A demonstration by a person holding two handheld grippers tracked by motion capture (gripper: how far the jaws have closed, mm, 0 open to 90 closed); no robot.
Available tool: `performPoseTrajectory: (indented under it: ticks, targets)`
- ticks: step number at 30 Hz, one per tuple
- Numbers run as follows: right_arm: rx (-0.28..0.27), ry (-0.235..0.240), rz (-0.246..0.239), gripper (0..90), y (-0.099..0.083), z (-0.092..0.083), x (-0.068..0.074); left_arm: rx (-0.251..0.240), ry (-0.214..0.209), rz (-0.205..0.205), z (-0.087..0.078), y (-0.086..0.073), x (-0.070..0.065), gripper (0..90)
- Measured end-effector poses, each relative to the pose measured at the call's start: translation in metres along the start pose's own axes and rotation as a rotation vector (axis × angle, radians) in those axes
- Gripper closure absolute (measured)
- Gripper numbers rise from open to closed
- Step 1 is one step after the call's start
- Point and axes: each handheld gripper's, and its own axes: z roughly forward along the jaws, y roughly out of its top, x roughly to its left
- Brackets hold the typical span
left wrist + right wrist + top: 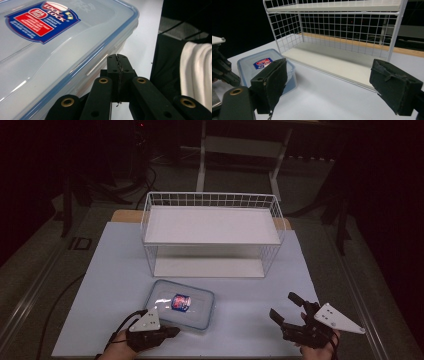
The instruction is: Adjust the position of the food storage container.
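Two tools at a lidded box on the bench.
The box lay flat before the wire rack. The left tool was clenched empty beside the box's near edge; the right tool gaped, well apart.

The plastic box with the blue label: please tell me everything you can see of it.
The plastic box is flat, rectangular, translucent, with rounded corners and a blue-edged lid, shut. A blue and red label sits on the lid. It lies flat on the white table, in front of the wire shelf. The left gripper, jaws together, is beside its near edge; contact is unclear.
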Motion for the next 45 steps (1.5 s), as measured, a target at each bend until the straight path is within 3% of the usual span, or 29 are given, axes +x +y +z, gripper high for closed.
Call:
performPoseTrajectory:
  ticks: [5, 20, 23, 27, 33, 34, 35, 36, 37, 38, 39, 40, 41, 42, 45]
  targets:
    - [0.001, 0.001, 0.008, 14.5, 0.0, -0.001, -0.001, 0.018, 0.009, -0.01, 0.005, 0.003, 0.002, 89.0]
    - [0.005, 0.005, 0.01, 14.5, 0.0, 0.0, 0.0, 0.011, 0.051, -0.038, 0.018, 0.017, 0.009, 89.0]
    - [0.006, 0.003, 0.005, 14.5, 0.0, 0.0, 0.0, -0.015, 0.053, -0.058, 0.019, 0.021, 0.013, 89.0]
    - [0.006, 0.004, 0.006, 14.5, 0.0, 0.0, 0.0, -0.042, 0.035, -0.055, 0.016, 0.023, 0.014, 89.0]
    - [0.007, 0.006, 0.005, 14.5, 0.0, 0.0, 0.001, -0.092, 0.018, -0.054, -0.007, 0.022, 0.016, 88.9]
    - [0.008, 0.006, 0.006, 14.5, 0.0, 0.0, 0.001, -0.097, 0.033, -0.056, -0.018, 0.02, 0.019, 88.9]
    - [0.008, 0.006, 0.006, 14.5, 0.0, 0.0, 0.001, -0.097, 0.033, -0.056, -0.018, 0.02, 0.019, 88.9]
    - [0.008, 0.006, 0.005, 14.5, 0.0, 0.0, 0.001, -0.102, 0.061, -0.055, -0.03, 0.018, 0.024, 88.9]
    - [0.008, 0.006, 0.005, 14.5, 0.0, 0.0, 0.001, -0.102, 0.061, -0.055, -0.03, 0.018, 0.024, 89.0]
    - [0.007, 0.007, 0.003, 14.5, 0.0, 0.0, 0.001, -0.114, 0.084, -0.074, -0.043, 0.014, 0.03, 88.9]
    - [0.007, 0.007, 0.003, 14.5, 0.0, 0.0, 0.001, -0.114, 0.084, -0.074, -0.043, 0.014, 0.03, 88.9]
    - [0.008, 0.007, 0.005, 14.5, 0.0, 0.001, 0.001, -0.11, 0.12, -0.101, -0.054, 0.011, 0.036, 88.9]
    - [0.008, 0.007, 0.005, 14.5, 0.0, 0.001, 0.001, -0.11, 0.12, -0.101, -0.054, 0.011, 0.036, 88.9]
    - [0.008, 0.007, 0.006, 14.5, 0.0, 0.001, 0.001, -0.125, 0.138, -0.134, -0.065, 0.007, 0.044, 88.9]
    - [0.006, 0.007, 0.005, 14.5, 0.0, 0.001, 0.001, -0.137, 0.163, -0.163, -0.076, -0.002, 0.056, 88.9]
